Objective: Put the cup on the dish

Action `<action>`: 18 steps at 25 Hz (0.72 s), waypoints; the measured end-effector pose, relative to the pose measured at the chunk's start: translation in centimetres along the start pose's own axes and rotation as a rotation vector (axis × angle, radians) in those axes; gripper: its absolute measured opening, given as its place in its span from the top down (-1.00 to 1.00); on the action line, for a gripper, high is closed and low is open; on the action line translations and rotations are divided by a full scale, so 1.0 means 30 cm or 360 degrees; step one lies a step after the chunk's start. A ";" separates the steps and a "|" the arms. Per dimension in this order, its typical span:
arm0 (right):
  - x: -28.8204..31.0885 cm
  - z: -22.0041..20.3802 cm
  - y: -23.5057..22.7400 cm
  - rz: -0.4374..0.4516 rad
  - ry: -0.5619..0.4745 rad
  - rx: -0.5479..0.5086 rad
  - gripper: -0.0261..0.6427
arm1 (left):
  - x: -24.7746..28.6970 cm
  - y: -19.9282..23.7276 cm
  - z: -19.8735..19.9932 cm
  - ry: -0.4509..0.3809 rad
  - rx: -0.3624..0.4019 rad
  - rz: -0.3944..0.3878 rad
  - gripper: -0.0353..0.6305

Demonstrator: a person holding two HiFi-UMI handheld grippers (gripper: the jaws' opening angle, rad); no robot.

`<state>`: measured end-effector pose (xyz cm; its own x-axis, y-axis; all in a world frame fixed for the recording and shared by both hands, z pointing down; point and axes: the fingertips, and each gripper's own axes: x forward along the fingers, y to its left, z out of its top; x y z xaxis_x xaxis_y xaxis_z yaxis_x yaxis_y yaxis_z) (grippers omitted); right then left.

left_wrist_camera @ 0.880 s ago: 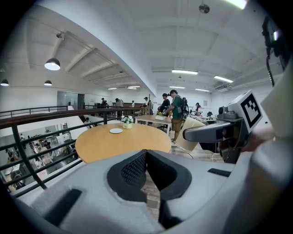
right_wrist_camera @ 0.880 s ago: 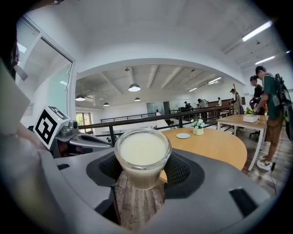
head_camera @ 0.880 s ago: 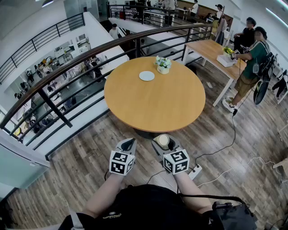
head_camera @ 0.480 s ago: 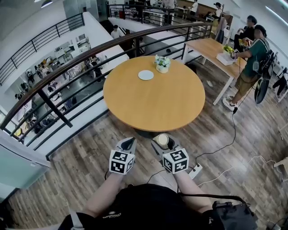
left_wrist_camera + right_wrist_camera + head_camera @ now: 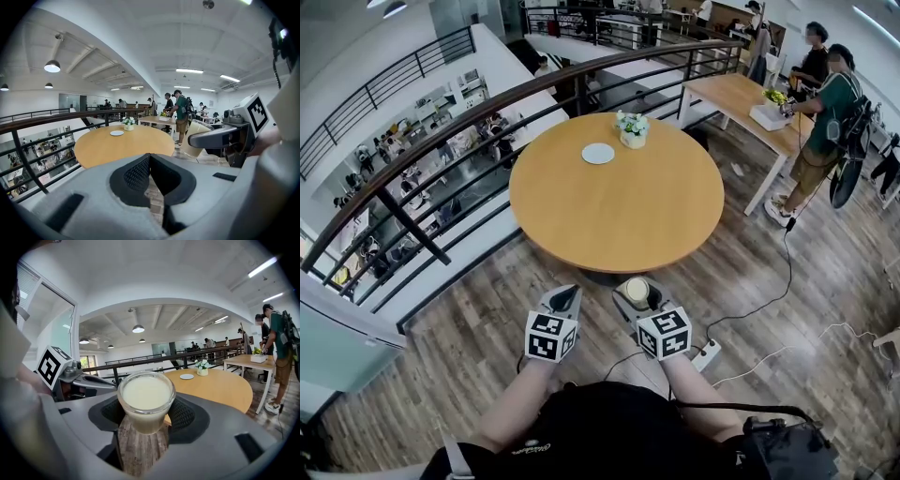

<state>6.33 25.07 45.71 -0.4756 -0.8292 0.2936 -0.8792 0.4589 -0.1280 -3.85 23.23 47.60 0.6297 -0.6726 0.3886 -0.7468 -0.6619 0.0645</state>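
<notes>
At low centre of head view, right gripper [image 5: 636,292] pinches cup [image 5: 637,289] btwn its pads, well short of table [image 5: 619,225]. Dish [image 5: 598,153] sits upper centre, on the tabletop's far side, near flower pot [image 5: 631,131]. Judgement: a long reach across is needed, so keep cup level, go slow, lower it over the dish's centre and steer clear of the pot. Left gripper [image 5: 565,298] hangs beside it, to frame left.

Left gripper view: left gripper [image 5: 150,161] has jaws pressed together, nothing btwn them. Dish [image 5: 116,133] is small at left-centre; cup [image 5: 198,137] is right of centre.

Right gripper view: cup [image 5: 146,401] is centre frame, clamped both sides. It's a clear tapered tumbler, filled nearly to the rim w/ pale cream liquid, and prob. spills if tipped. Dish [image 5: 186,376] is small, white, round, upper right of cup.
</notes>
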 end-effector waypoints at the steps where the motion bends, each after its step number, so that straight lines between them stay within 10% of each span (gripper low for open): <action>1: -0.005 -0.005 -0.010 0.0008 0.0002 0.0001 0.15 | 0.008 -0.009 0.000 0.0004 0.0001 0.0006 0.89; 18: -0.071 -0.069 -0.143 0.0102 0.0026 -0.0017 0.15 | 0.104 -0.130 0.008 -0.0015 -0.0020 0.0095 0.89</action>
<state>11.19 25.53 47.60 -0.5303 -0.7927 0.3008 -0.8466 0.5143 -0.1370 1.06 23.64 48.34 0.5860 -0.7139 0.3835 -0.7857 -0.6164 0.0530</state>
